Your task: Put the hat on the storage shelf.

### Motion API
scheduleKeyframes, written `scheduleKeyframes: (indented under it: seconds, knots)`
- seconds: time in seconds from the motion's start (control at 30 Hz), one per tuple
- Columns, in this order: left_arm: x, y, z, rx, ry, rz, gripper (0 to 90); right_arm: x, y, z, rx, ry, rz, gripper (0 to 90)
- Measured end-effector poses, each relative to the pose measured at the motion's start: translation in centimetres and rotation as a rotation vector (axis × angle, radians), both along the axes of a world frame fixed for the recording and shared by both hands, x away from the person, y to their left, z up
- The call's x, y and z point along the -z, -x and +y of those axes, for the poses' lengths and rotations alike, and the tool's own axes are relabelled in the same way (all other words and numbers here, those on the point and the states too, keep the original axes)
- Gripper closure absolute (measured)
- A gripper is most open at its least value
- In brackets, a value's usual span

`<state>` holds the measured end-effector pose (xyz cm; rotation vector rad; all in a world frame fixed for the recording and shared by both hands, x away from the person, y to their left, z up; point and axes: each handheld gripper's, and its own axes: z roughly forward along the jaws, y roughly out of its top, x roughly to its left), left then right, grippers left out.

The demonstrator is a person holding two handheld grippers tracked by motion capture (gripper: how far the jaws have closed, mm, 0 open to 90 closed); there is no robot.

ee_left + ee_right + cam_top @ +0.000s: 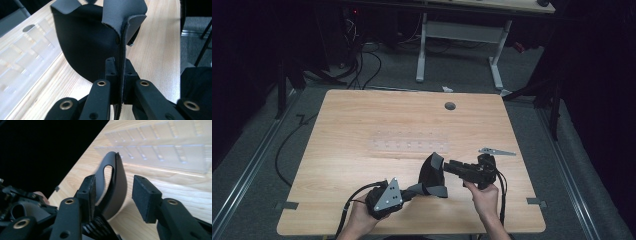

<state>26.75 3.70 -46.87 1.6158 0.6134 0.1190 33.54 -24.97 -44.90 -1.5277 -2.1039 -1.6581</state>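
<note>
My left hand-held gripper (119,82) pinches the dark neoprene sleeve's (87,47) seam, holding it just above the tabletop (155,50). My right hand-held gripper (113,195) is spread around its strap. No readable label; the sleeve's far side is hidden.

You had a wooden table (362,120) before you, with a clear plastic tray (408,145) lying flat near its middle; a round grey hole (450,106) sat toward the far edge; a small grey metal bracket (496,151) lay at the right; black cables (367,65) trailed over the floor beyond.
</note>
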Motion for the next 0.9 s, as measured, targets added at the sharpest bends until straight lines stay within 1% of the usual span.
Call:
scheduleKeyframes:
  seconds: [0.1,0.17,0.2,0.23,0.27,0.3,0.37,0.4,0.43,0.47,0.5,0.53,0.57,0.6,0.63,0.67,0.73,0.77,0.83,0.87,0.9]
  knots:
    - [-0.2,-0.3,0.4,-0.022,0.029,0.021,86.6,0.5,0.2,-0.5,0.014,0.029,-0.025,51.4]
    - [-0.4,-0.5,0.7,-0.032,0.041,0.034,86.6,1.0,0.4,-0.8,0.038,0.064,-0.030,51.2]
    - [-0.4,-0.6,0.8,-0.038,0.051,0.042,86.6,1.2,0.5,-1.0,0.048,0.073,-0.034,50.9]
    - [-0.4,-0.6,0.8,-0.038,0.051,0.042,86.6,1.2,0.5,-1.0,0.048,0.073,-0.034,50.9]
    - [-0.4,-0.7,0.9,-0.045,0.061,0.052,86.6,1.8,0.5,-1.3,0.070,0.106,-0.041,50.6]
    - [-0.5,-0.9,1.0,-0.054,0.070,0.060,86.6,2.0,0.5,-1.4,0.078,0.117,-0.047,50.5]
    - [-0.5,-1.0,1.1,-0.063,0.071,0.059,86.6,2.3,0.5,-1.6,0.094,0.148,-0.048,50.2]
    - [-0.5,-1.1,1.1,-0.070,0.080,0.061,86.6,2.5,0.5,-1.6,0.102,0.168,-0.063,49.6]
    - [-0.5,-1.1,1.1,-0.070,0.080,0.061,86.6,2.5,0.5,-1.6,0.102,0.168,-0.063,49.6]
    - [-0.7,-1.2,1.3,-0.074,0.092,0.069,86.6,2.7,0.6,-1.7,0.127,0.226,-0.097,48.5]
    - [-0.8,-1.2,1.4,-0.075,0.095,0.071,86.6,2.9,0.6,-1.7,0.140,0.255,-0.112,47.6]
    - [-0.8,-1.2,1.4,-0.075,0.095,0.071,86.6,2.9,0.6,-1.7,0.140,0.255,-0.112,47.6]
    - [-0.9,-1.4,1.5,-0.084,0.105,0.075,86.6,3.3,0.7,-1.8,0.170,0.319,-0.146,46.5]
    - [-0.9,-1.4,1.6,-0.089,0.109,0.077,86.6,3.5,0.7,-1.9,0.176,0.342,-0.162,45.8]
    - [-0.9,-1.4,1.6,-0.089,0.109,0.077,86.6,3.5,0.7,-1.9,0.176,0.342,-0.162,45.8]
    - [-0.9,-1.6,1.8,-0.096,0.113,0.078,86.6,4.0,0.8,-1.9,0.199,0.395,-0.181,44.8]
    - [-1.0,-1.7,1.9,-0.106,0.123,0.083,86.6,4.7,0.8,-2.0,0.215,0.458,-0.200,44.1]
    - [-1.0,-1.7,1.9,-0.108,0.122,0.081,86.5,5.0,0.7,-2.1,0.223,0.478,-0.201,44.0]
    - [-1.1,-1.8,2.0,-0.113,0.128,0.082,86.5,5.4,0.7,-2.3,0.239,0.501,-0.196,43.8]
    - [-1.1,-1.8,2.1,-0.114,0.129,0.082,86.5,5.6,0.6,-2.4,0.249,0.511,-0.191,43.7]
    - [-1.1,-1.8,2.1,-0.114,0.129,0.082,86.6,5.6,0.6,-2.4,0.249,0.511,-0.191,43.7]
